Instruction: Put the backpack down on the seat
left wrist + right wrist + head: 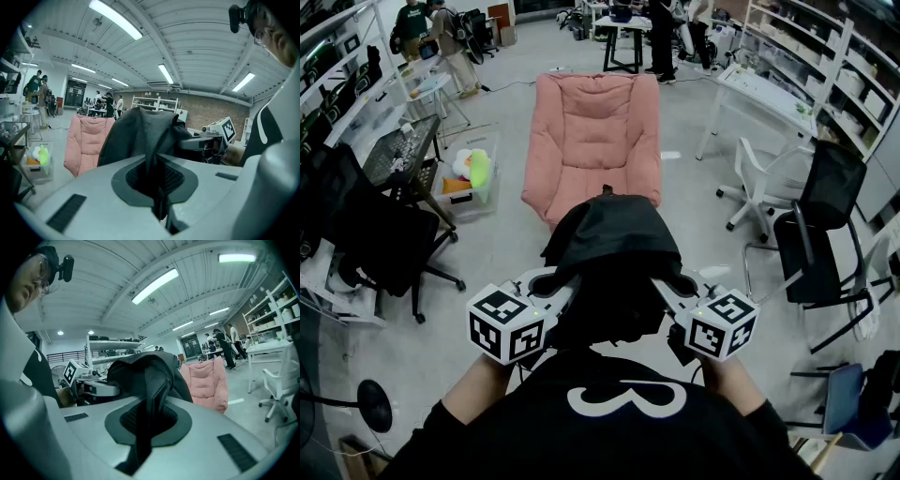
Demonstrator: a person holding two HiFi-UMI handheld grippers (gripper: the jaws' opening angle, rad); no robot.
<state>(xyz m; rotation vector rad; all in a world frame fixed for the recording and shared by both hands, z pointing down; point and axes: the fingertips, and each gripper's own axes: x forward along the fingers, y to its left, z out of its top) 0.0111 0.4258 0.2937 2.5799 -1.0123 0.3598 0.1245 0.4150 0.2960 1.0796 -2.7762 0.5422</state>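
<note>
Black backpack (614,253) hangs in the air between both grippers, close to the person's chest (623,403), short of the pink seat (592,131) ahead and not touching it. Left gripper (551,281) is clamped narrow on the left strap (152,164); right gripper (677,281) pinches the right strap (147,418) the same way.

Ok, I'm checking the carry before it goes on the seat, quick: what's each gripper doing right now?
Left gripper: shut on the black backpack, gripping its fabric.
Right gripper: shut on the backpack too.
</note>
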